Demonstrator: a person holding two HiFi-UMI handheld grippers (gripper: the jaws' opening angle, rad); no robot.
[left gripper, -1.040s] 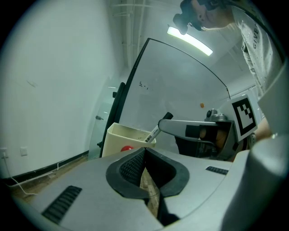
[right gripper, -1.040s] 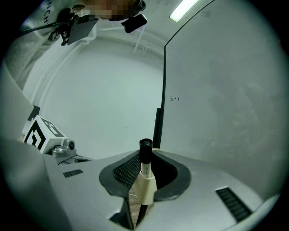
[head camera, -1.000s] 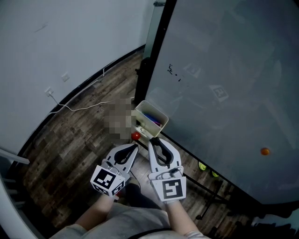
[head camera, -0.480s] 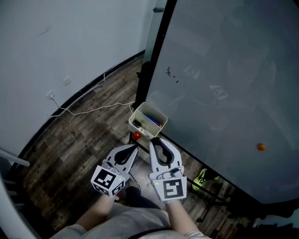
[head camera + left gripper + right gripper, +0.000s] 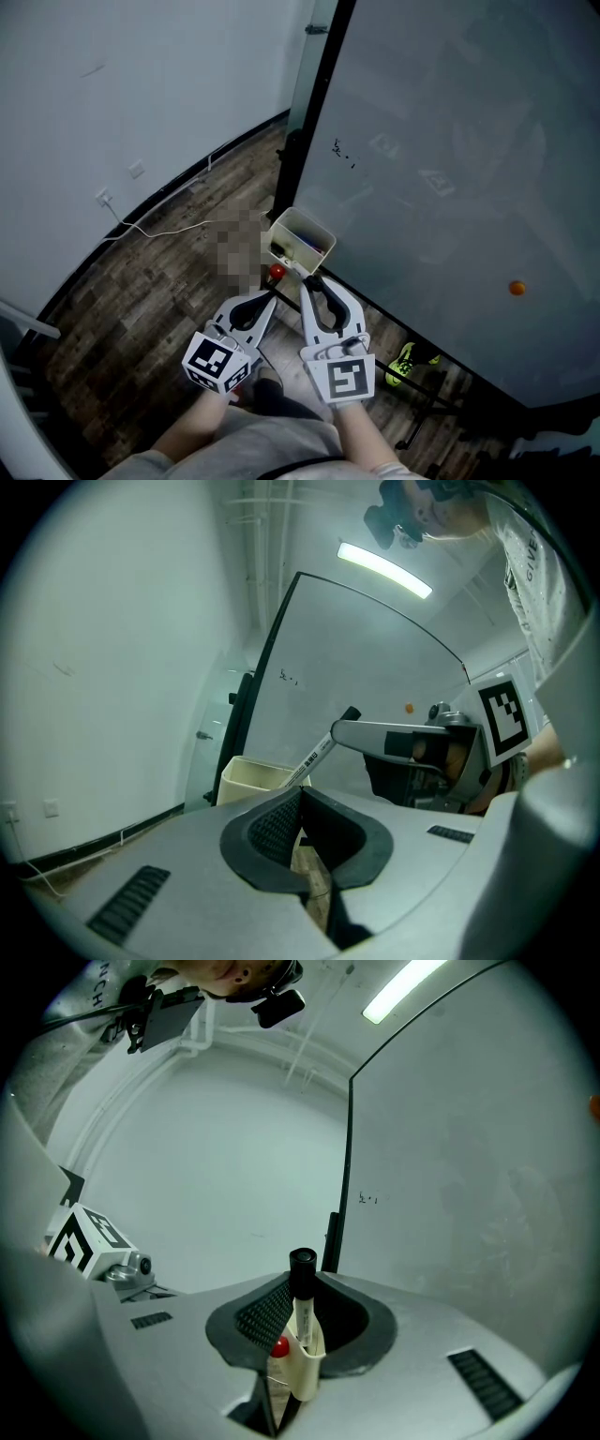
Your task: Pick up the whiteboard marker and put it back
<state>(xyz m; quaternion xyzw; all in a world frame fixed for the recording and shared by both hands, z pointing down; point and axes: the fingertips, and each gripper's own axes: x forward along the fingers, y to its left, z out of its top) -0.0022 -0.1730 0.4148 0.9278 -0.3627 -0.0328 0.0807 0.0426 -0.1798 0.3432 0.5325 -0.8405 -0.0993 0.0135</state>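
The whiteboard marker (image 5: 302, 1314), white with a black cap, stands upright between the jaws of my right gripper (image 5: 305, 1283), which is shut on it. From the left gripper view, the marker (image 5: 317, 755) sticks out slantwise from the right gripper (image 5: 375, 735). In the head view both grippers are side by side low in the middle: the right gripper (image 5: 312, 279) points at the cream bin (image 5: 302, 223), and the left gripper (image 5: 270, 294) is beside it, shut with nothing in it. The left gripper (image 5: 300, 797) has its jaw tips together.
The large grey whiteboard (image 5: 450, 187) fills the right, with a black frame post (image 5: 319, 103) and an orange magnet (image 5: 517, 288). A red object (image 5: 276, 272) sits by the bin. A white cable (image 5: 159, 230) crosses the wood floor. Yellow-green shoes (image 5: 405, 361) lie under the board.
Both grippers keep almost the same place and pose in the head view. The scene has slid a little as the camera shifted. The marker stays in the right gripper.
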